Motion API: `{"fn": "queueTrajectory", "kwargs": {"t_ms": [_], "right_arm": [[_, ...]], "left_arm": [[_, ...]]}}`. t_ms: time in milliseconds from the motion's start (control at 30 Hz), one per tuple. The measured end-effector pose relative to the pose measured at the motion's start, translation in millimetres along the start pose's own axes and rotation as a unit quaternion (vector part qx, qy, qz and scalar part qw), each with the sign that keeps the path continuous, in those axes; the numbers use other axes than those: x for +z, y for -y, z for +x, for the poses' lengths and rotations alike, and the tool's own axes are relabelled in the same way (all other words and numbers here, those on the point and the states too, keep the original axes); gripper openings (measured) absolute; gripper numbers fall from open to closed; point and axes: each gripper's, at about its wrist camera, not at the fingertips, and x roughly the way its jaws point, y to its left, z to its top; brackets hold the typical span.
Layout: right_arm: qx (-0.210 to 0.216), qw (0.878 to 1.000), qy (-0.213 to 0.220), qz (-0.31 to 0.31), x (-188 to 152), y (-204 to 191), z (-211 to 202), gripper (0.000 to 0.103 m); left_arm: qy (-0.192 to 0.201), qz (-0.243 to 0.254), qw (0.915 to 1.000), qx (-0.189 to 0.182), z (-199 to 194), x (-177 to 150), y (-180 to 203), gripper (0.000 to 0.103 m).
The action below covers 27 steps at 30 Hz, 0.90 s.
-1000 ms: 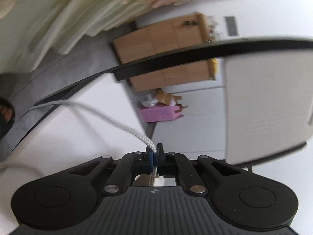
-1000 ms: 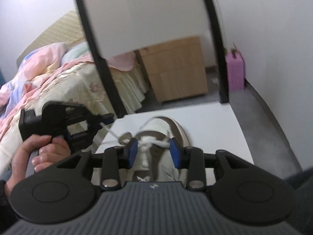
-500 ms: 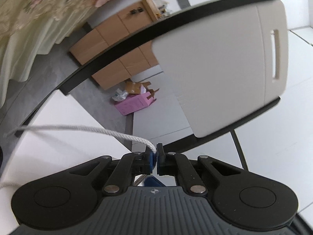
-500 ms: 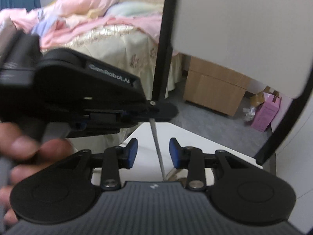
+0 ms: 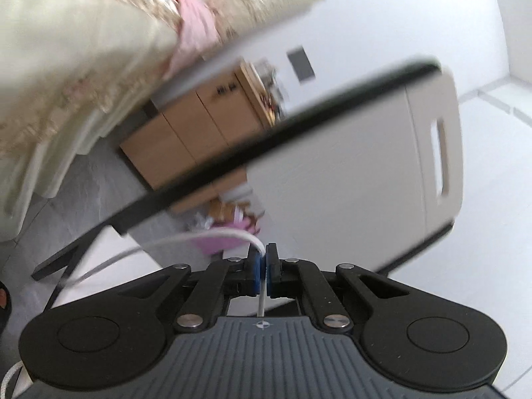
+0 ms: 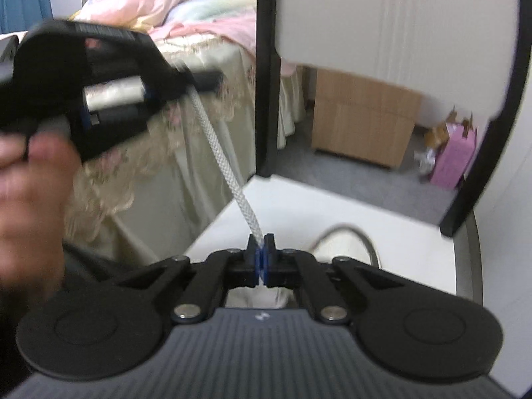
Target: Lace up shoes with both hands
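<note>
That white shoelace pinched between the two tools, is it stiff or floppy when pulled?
Probably floppy: the shoelace runs straight only while stretched between the left tool and right tool. Its braided weave likely grips rather than slips. It looks light.

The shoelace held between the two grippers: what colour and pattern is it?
White shoelace with a braided weave, clearest in the right wrist view.

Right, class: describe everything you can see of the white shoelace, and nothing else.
The shoelace is a white braided cord, woven fabric by its look. In the right wrist view it runs in a straight, taut-looking slant from the left gripper down to the right gripper; both are shut on it. In the left wrist view it curves away leftward from that gripper's blue pads, blurred, and a thin end hangs below them. Where it meets the shoe is hidden.
</note>
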Motion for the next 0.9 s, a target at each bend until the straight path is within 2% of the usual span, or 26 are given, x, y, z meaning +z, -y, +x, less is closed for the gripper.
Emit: {"fn": "queueTrajectory", "kwargs": {"t_ms": [100,167,333,367,400,467,533,700,733,767,800,867,900], "right_arm": [[-0.007,1.000,-0.017,-0.018,-16.7,-3.0,-4.3,0.003],[0.003,1.000,-0.012,-0.017,-21.6,-1.7,-9.4,0.003],[0.018,0.999,0.009,-0.031,-15.1,-1.9,-18.7,0.006],[0.008,0.999,0.013,-0.052,-10.4,-6.7,-19.7,0.013],[0.013,0.998,0.019,-0.063,-4.9,-10.6,-20.3,0.033],[0.023,0.996,0.031,-0.083,6.2,-18.4,-21.6,0.046],[0.032,0.994,0.038,-0.100,19.1,-26.8,-20.5,0.046],[0.041,0.990,0.046,-0.130,48.0,-46.4,-4.0,0.044],[0.045,0.989,0.041,-0.131,54.0,-49.7,2.4,0.039],[0.047,0.990,0.035,-0.126,58.9,-51.1,7.5,0.021],[0.050,0.991,0.030,-0.120,63.7,-52.5,12.6,0.015],[0.051,0.993,0.027,-0.103,69.1,-52.2,18.4,0.012],[0.057,0.994,0.024,-0.094,69.2,-51.4,20.7,0.004]], "left_arm": [[0.026,-0.019,0.9995,-0.004,-13.0,8.9,-6.1,0.003],[0.032,-0.024,0.9991,-0.011,-17.3,12.1,-9.3,0.003],[0.020,-0.007,0.9997,-0.010,-12.8,9.3,-4.9,0.003],[0.015,-0.003,0.9998,-0.011,-11.1,8.4,-4.0,0.003],[0.010,0.000,0.9999,-0.012,-10.5,7.6,-3.4,0.003],[0.004,0.010,0.9999,-0.008,-8.0,4.1,-0.2,0.003],[0.008,0.024,0.9997,0.004,-8.4,0.9,3.0,0.003],[-0.004,0.033,0.9994,0.001,-8.9,-4.0,3.6,0.003],[-0.005,0.035,0.9994,0.002,-8.6,-4.3,4.0,0.003],[-0.006,0.038,0.9993,0.003,-8.2,-4.6,4.3,0.003],[-0.008,0.039,0.9992,0.007,-7.5,-4.2,3.8,0.003],[-0.009,0.036,0.9992,0.012,-7.6,-3.8,2.2,0.003],[-0.008,0.034,0.9993,0.014,-8.3,-3.8,1.2,0.003]]}}
